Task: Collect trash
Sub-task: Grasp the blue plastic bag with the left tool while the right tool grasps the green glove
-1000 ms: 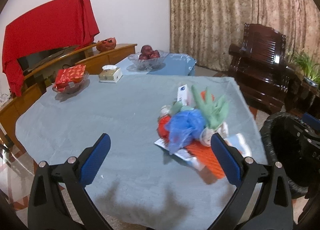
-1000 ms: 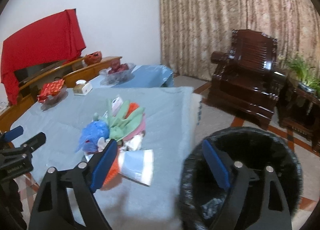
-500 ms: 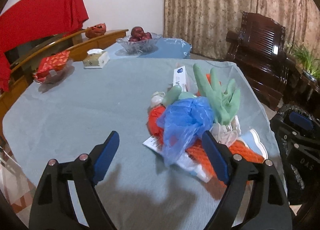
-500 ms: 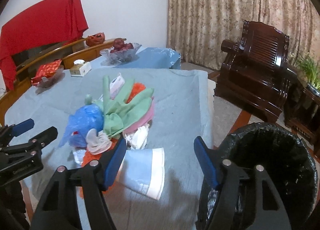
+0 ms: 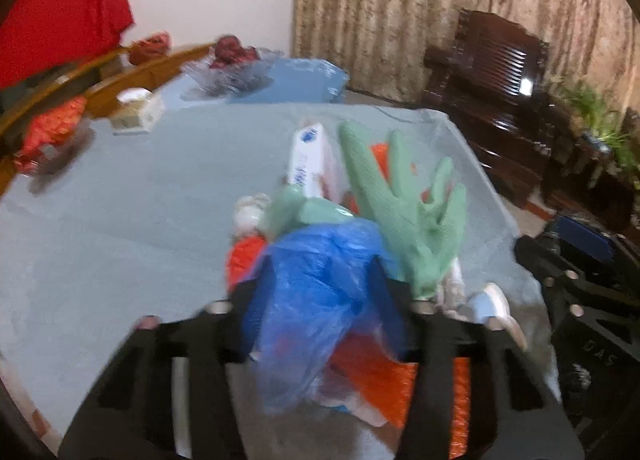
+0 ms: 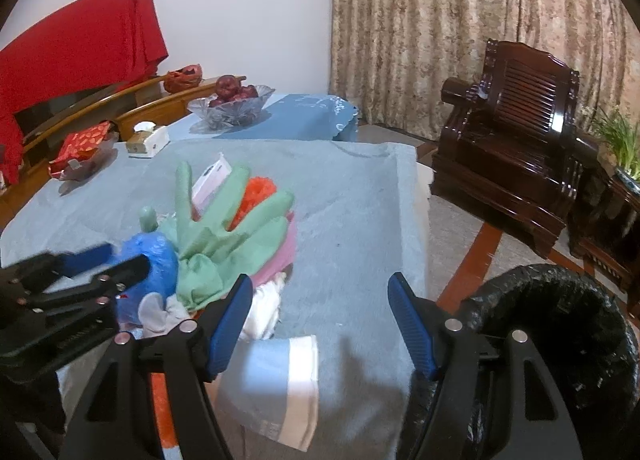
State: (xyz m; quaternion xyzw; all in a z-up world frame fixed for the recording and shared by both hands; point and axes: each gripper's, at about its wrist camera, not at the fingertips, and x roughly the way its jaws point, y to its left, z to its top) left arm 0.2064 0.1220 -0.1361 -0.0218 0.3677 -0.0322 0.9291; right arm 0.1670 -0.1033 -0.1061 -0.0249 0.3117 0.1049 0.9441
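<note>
**A:** Left wrist view: the left gripper (image 5: pixel 320 296) has its jaws closing around the blue plastic bag (image 5: pixel 316 280) on top of the trash pile (image 5: pixel 360 219). Whole pile's on the table (image 5: pixel 120 227), so basically nothing collected yet?

**B:** Looks it. Right wrist view: the right gripper (image 6: pixel 320 320) hangs wide with nothing in it, near the black-lined bin (image 6: pixel 560 320) beside the table.

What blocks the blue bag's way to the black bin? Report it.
Nothing solid shows on the way. The left gripper is closing, with the blue plastic bag between its fingers. The black bin stands off the table's right edge. The right gripper, open and empty, hangs over that edge beside the bin and may need to give way.
</note>
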